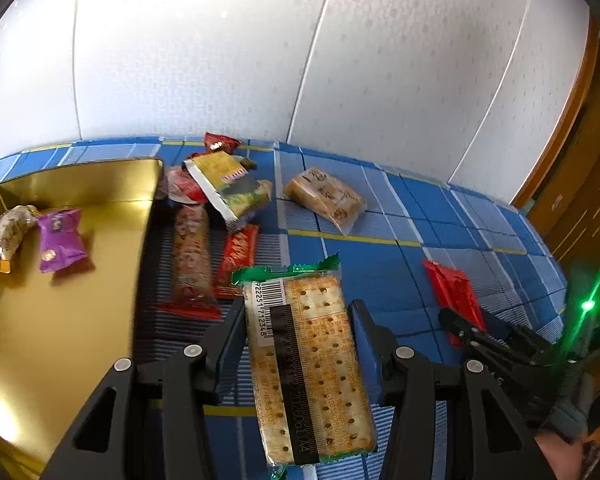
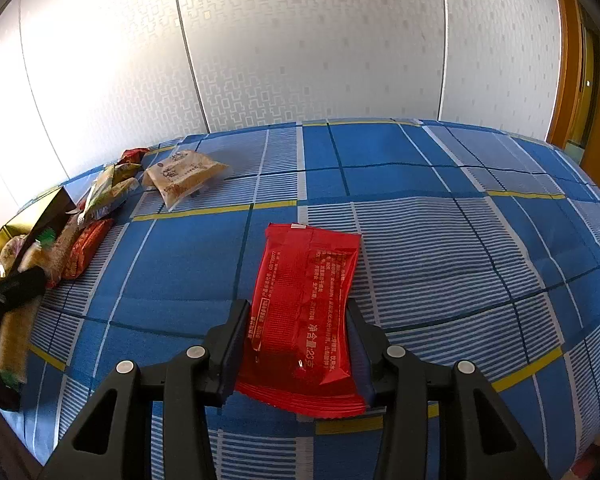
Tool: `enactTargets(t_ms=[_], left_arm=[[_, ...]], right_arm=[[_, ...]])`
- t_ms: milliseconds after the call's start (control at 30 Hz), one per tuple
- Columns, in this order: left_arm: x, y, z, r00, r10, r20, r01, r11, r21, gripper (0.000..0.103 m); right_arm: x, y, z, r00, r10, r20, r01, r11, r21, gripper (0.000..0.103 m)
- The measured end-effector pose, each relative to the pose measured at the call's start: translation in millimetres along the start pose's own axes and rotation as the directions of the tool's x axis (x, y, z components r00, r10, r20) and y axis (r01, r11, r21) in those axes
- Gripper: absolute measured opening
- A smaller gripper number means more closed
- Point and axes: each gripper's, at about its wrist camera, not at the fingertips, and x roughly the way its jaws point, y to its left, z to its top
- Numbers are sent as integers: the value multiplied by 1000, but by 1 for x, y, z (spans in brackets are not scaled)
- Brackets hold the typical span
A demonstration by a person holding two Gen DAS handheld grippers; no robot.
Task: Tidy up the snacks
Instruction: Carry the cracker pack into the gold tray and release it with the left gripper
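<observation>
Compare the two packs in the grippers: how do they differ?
The cracker pack is clear with a green edge, crackers and a barcode showing; the red pack is opaque, with white print. The cracker pack is long and narrow; the red pack is shorter and broader. Both sit lengthwise between gripper fingers over the blue checked cloth.

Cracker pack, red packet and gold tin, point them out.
cracker pack (image 1: 312, 364), left wrist view, middle of wrapper.
red packet (image 2: 304, 312), right wrist view, middle of printed face.
gold tin (image 1: 56, 320), left wrist view, bare floor.
</observation>
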Motion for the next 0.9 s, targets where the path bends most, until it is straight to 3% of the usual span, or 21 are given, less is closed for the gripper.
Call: enactTargets(t_ms=[333, 600, 733, 900], left_arm=[[-25, 54, 11, 1000, 20, 11, -19, 997, -80, 51], [-48, 119, 18, 993, 115, -15, -116, 983, -142, 51], [-53, 154, 22, 977, 199, -69, -207, 970, -130, 51], [-50, 197, 22, 942, 294, -162, -312, 945, -100, 51]], right_arm=[[0, 2, -1, 1000, -25, 11, 25, 1000, -6, 47], [0, 1, -2, 1000, -25, 13, 25, 1000, -4, 47], [0, 2, -2, 999, -34, 15, 34, 999, -11, 47], [0, 3, -2, 999, -38, 18, 39, 999, -17, 47]])
